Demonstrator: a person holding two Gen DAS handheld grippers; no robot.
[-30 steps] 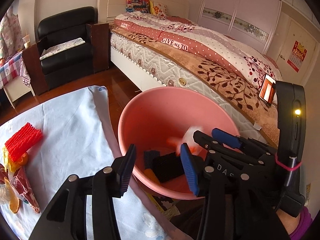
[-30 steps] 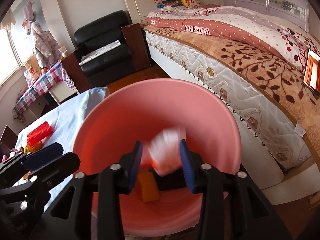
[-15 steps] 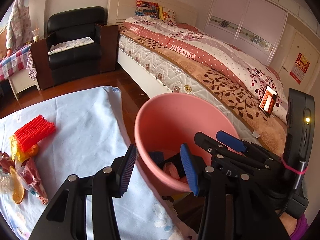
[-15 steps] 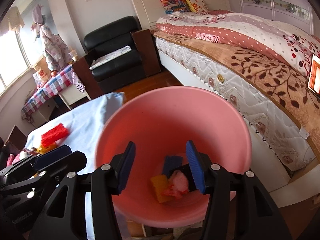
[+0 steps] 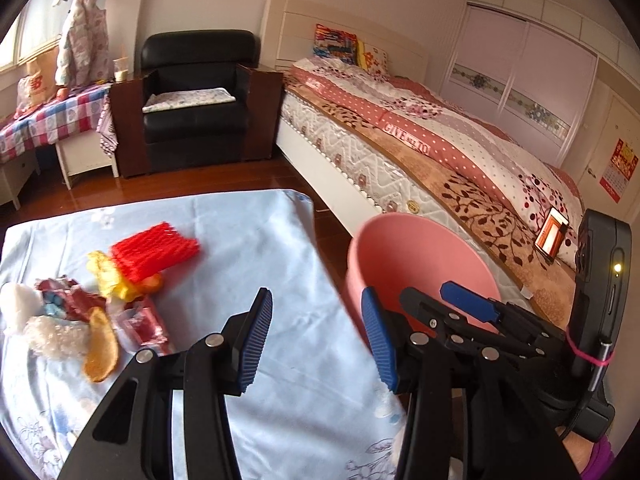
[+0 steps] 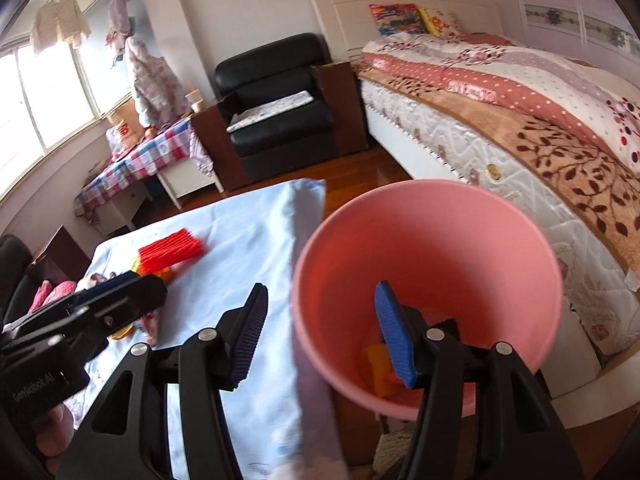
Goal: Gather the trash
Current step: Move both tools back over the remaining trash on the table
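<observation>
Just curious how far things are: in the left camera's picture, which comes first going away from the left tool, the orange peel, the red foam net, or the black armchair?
From the left tool:
1. Orange peel, on the cloth, left.
2. Red foam net, farther up the cloth.
3. Black armchair, across the room by the wall.

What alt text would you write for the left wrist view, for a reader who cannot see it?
The open, empty left hand-held gripper hovers over a light blue cloth, where trash lies: a red foam net, orange peel and wrappers. To its right, a pink bucket stands beside a bed, with the right hand-held gripper over it.
</observation>
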